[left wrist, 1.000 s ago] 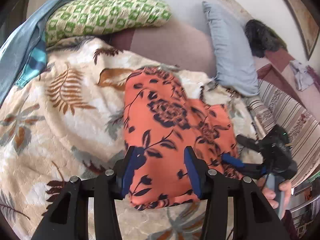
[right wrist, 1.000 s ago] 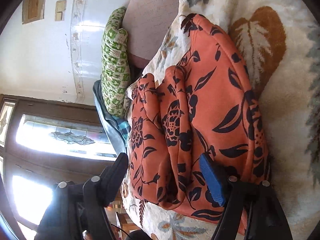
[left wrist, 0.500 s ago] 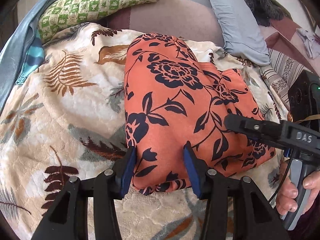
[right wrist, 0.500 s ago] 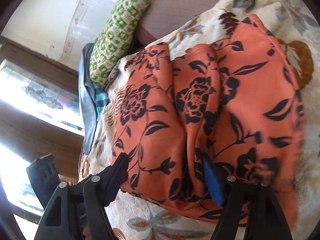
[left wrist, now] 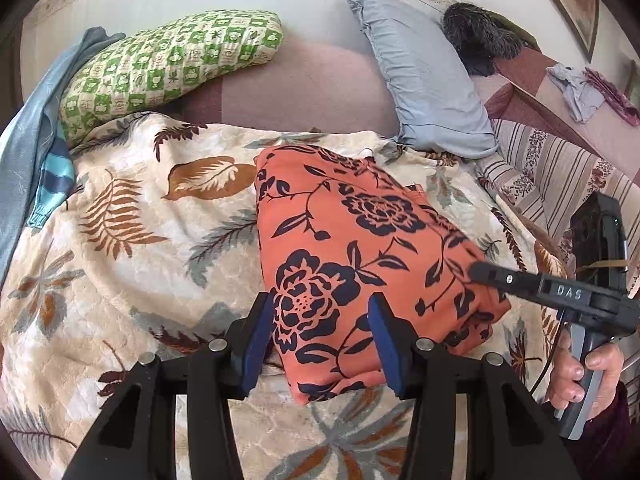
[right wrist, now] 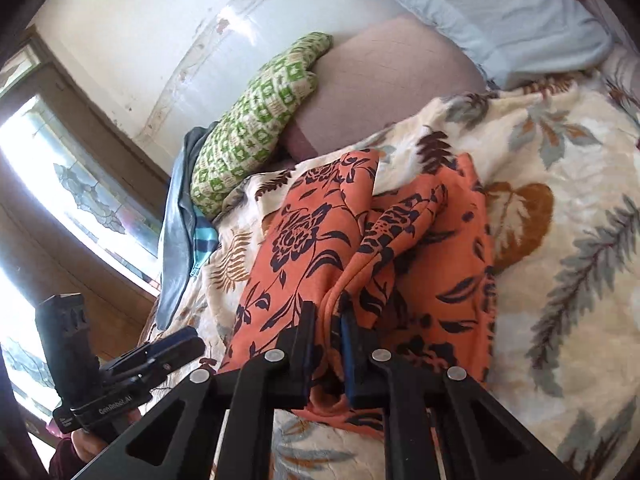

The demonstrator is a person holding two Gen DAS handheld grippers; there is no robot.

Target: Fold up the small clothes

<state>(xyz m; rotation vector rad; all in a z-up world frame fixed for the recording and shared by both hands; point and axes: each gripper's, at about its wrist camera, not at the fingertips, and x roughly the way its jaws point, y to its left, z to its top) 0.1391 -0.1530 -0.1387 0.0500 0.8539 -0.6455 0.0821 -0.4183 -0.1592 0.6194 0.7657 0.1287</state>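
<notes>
An orange garment with dark flowers (left wrist: 360, 248) lies folded on the leaf-print blanket (left wrist: 132, 248). My left gripper (left wrist: 320, 306) hovers open over its near corner; the cloth shows between the blue pads (left wrist: 256, 336) without being pressed. In the right wrist view the left gripper (right wrist: 180, 346) stops just short of the garment's (right wrist: 304, 240) edge. My right gripper (right wrist: 326, 320) is closing, with a raised fold of the orange cloth pinched between its jaws. The left wrist view shows it (left wrist: 480, 274) at the garment's right side, held by a hand (left wrist: 580, 376).
A green checked pillow (left wrist: 168, 64) and a pale blue pillow (left wrist: 424, 76) lean at the back. Blue clothes (left wrist: 36, 128) hang at the left edge. A striped cushion (left wrist: 560, 176) and a dark furry thing (left wrist: 480, 40) lie right. A window (right wrist: 80, 184) is left.
The right jaws went from wide open around the garment's edge to pinched on a fold, lifting and rolling. The left gripper drew back and rose a little, staying open.
</notes>
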